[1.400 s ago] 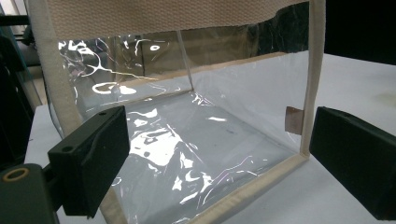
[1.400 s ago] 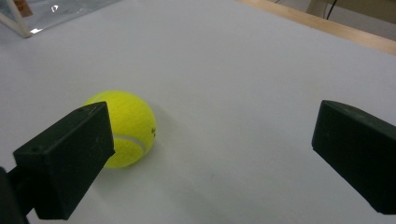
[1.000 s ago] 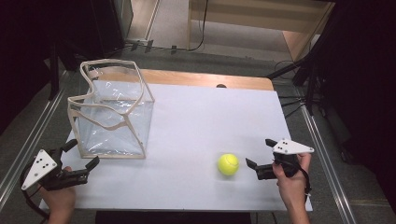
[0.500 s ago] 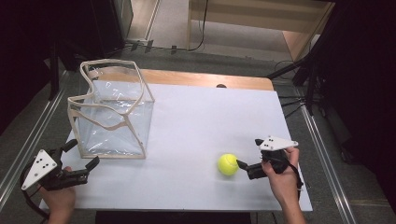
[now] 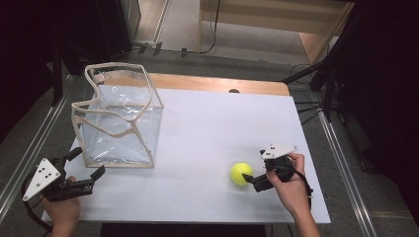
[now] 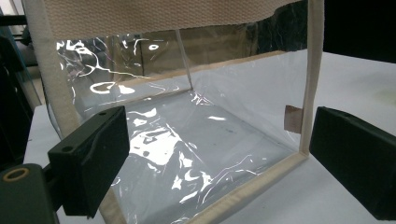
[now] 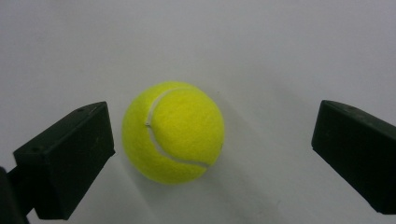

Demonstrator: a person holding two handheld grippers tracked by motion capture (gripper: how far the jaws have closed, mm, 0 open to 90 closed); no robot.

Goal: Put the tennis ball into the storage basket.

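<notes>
Over the last second the right gripper [image 5: 249, 178] has slid in across the white table [image 5: 207, 128] from the right edge toward the tennis ball [image 5: 240, 173], and now its tips sit just beside the ball on its right side — closer than they were half a second ago, when a clear strip of table still showed between them. The ball itself has not shifted; it lies on the bare tabletop toward the near right, well apart from the clear plastic bag [image 5: 117, 123] that stands open at the far left. In the right gripper view the jaws are spread wide, the ball [image 7: 173, 132] lying between them but nearer the left one, and neither jaw touches it yet. That reads as the end of an approach and the start of a grasp: the jaws look wide enough to take the ball, though a little more travel forward seems needed before they close, and since the ball is round and free to roll, a nudge from one jaw first could send it away. The left gripper [image 5: 84, 174] has stayed where it was, at the near left corner by the bag's lower edge — its jaws also spread, and its own view looks straight at the bag [image 6: 196, 140] with nothing held, ready, I judge, to steady or hold open the bag once the ball comes over
</notes>
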